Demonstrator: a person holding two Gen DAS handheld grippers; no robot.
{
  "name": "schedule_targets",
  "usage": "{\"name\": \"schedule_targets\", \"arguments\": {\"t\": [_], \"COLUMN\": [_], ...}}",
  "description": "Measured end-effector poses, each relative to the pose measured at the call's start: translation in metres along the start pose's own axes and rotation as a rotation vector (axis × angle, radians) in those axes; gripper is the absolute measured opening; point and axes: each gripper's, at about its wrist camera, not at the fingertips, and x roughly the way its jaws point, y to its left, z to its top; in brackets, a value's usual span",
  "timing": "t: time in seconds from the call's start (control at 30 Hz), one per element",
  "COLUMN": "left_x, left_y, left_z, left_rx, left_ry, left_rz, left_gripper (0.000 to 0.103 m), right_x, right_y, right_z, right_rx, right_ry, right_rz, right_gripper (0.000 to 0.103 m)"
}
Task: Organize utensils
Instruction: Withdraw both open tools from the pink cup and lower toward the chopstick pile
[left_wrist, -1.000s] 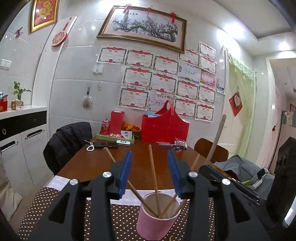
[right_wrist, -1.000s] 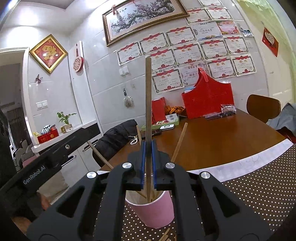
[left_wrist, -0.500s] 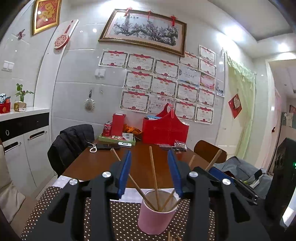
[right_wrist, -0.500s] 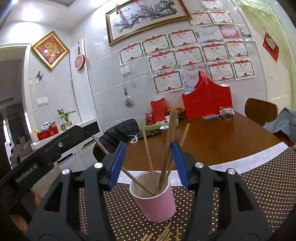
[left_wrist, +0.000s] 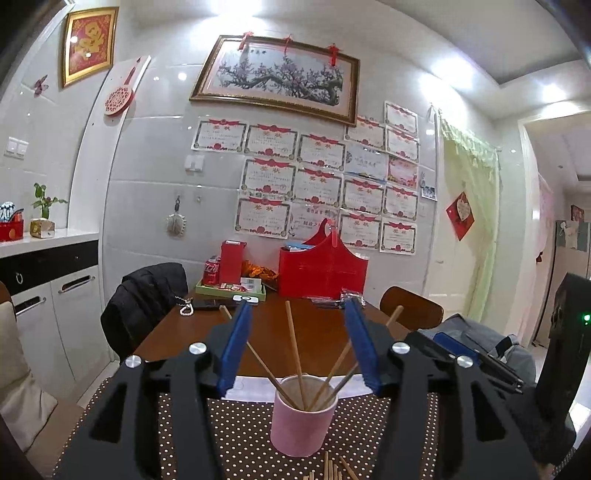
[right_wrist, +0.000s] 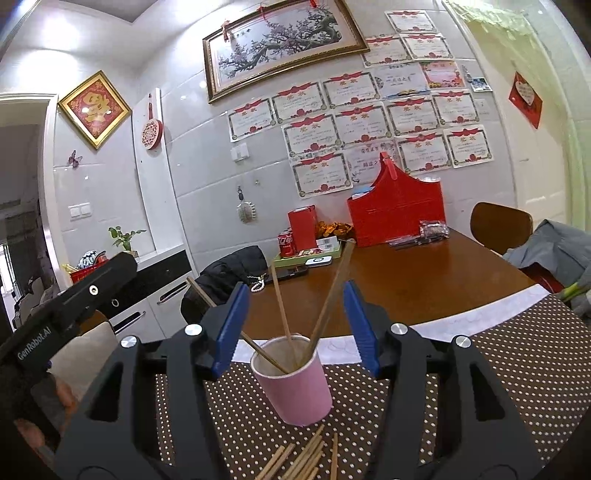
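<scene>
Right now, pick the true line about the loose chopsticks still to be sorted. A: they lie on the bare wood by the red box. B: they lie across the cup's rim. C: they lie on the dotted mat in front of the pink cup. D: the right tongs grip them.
C: the loose chopsticks lie flat on the dotted mat, just in front of the pink cup.

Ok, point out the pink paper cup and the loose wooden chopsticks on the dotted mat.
Pink paper cup (right_wrist: 299, 391): right wrist view, on its side wall.
Loose wooden chopsticks (right_wrist: 308, 458): right wrist view, mid-pile.

"GenRobot.AI" in white on the left tongs' black body (right_wrist: 55, 325); seemingly Coca-Cola script on the red can (right_wrist: 285, 242)
</scene>
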Motion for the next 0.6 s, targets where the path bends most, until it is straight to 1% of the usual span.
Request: {"name": "schedule_targets", "arguments": {"t": [0.1, 0.17, 0.27, 0.3, 0.4, 0.43, 0.5, 0.53, 0.57, 0.6], "left_x": [-0.009, -0.014, -0.018, -0.018, -0.016, -0.014, -0.009, -0.005, 0.000, 0.006], "left_y": [-0.006, -0.009, -0.009, -0.008, -0.003, -0.001, 0.000, 0.001, 0.001, 0.002], "left_z": [0.000, -0.001, -0.004, -0.005, -0.015, -0.019, -0.029, -0.035, -0.042, -0.051], "left_rx": [0.029, 0.048, 0.064, 0.065, 0.047, 0.049, 0.077, 0.092, 0.106, 0.122], "left_ry": [0.000, 0.014, 0.058, 0.078, 0.181, 0.223, 0.315, 0.368, 0.422, 0.493], "left_rz": [-0.002, -0.005, -0.015, -0.019, -0.058, -0.072, -0.095, -0.106, -0.119, -0.130], "left_gripper": [0.055, 0.056, 0.057, 0.057, 0.057, 0.057, 0.057, 0.057, 0.057, 0.057], "right_x": [-0.011, -0.017, -0.025, -0.027, -0.029, -0.028, -0.025, -0.023, -0.018, -0.012], "right_y": [-0.005, -0.008, -0.012, -0.014, -0.021, -0.023, -0.025, -0.026, -0.027, -0.028], "right_z": [-0.003, -0.006, -0.012, -0.015, -0.023, -0.027, -0.035, -0.039, -0.045, -0.052], "right_rx": [0.008, 0.008, 0.002, 0.004, 0.014, 0.011, 0.004, 0.002, -0.001, -0.003], "right_ry": [0.010, 0.027, 0.054, 0.067, 0.120, 0.151, 0.202, 0.233, 0.286, 0.349], "right_rz": [-0.010, -0.017, -0.030, -0.036, -0.048, -0.054, -0.061, -0.063, -0.060, -0.053], "right_gripper": [0.055, 0.055, 0.056, 0.058, 0.059, 0.060, 0.060, 0.062, 0.063, 0.063]}}
